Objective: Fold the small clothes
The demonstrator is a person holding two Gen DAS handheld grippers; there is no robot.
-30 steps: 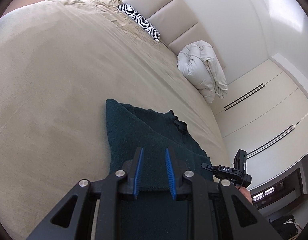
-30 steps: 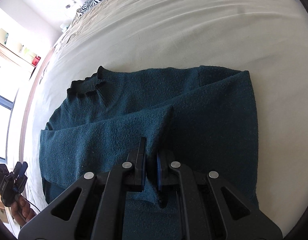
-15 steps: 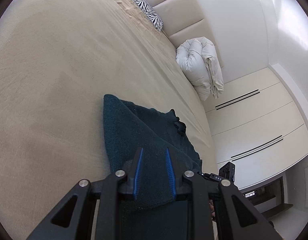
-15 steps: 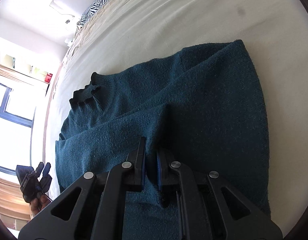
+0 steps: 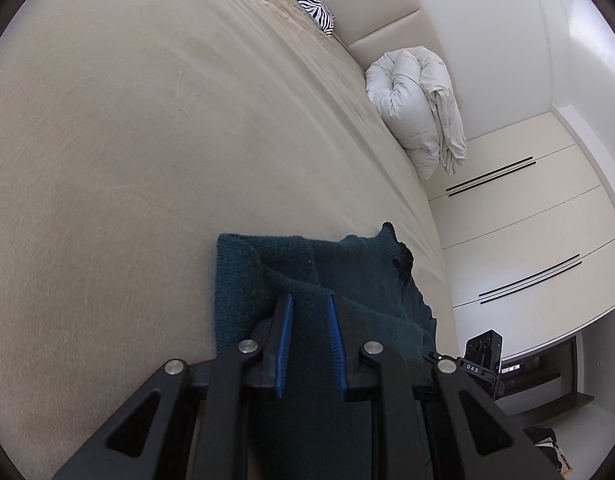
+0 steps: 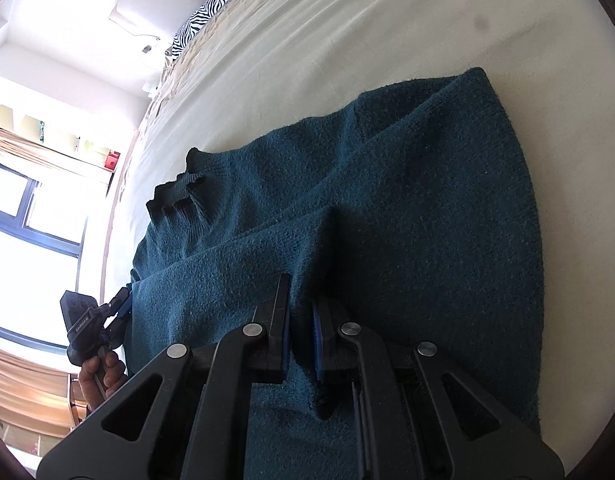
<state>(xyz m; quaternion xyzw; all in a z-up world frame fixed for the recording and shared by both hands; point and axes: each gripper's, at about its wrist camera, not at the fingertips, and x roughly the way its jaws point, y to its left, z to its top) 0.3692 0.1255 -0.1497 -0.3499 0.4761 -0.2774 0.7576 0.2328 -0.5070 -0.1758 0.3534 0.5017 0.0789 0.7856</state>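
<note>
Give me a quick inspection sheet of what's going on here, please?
Surface: beige bed, sheet lightly creased.
Job's things: teal sweater, partly folded on the bed.
Clutter: zebra pillow; rolled white duvet.
Grippers: left hand-held gripper shut on sweater fabric; right hand-held gripper shut on a sweater fold.
Cables: thin white cable on the wall near the headboard.
Surroundings: wardrobe doors; window.
</note>
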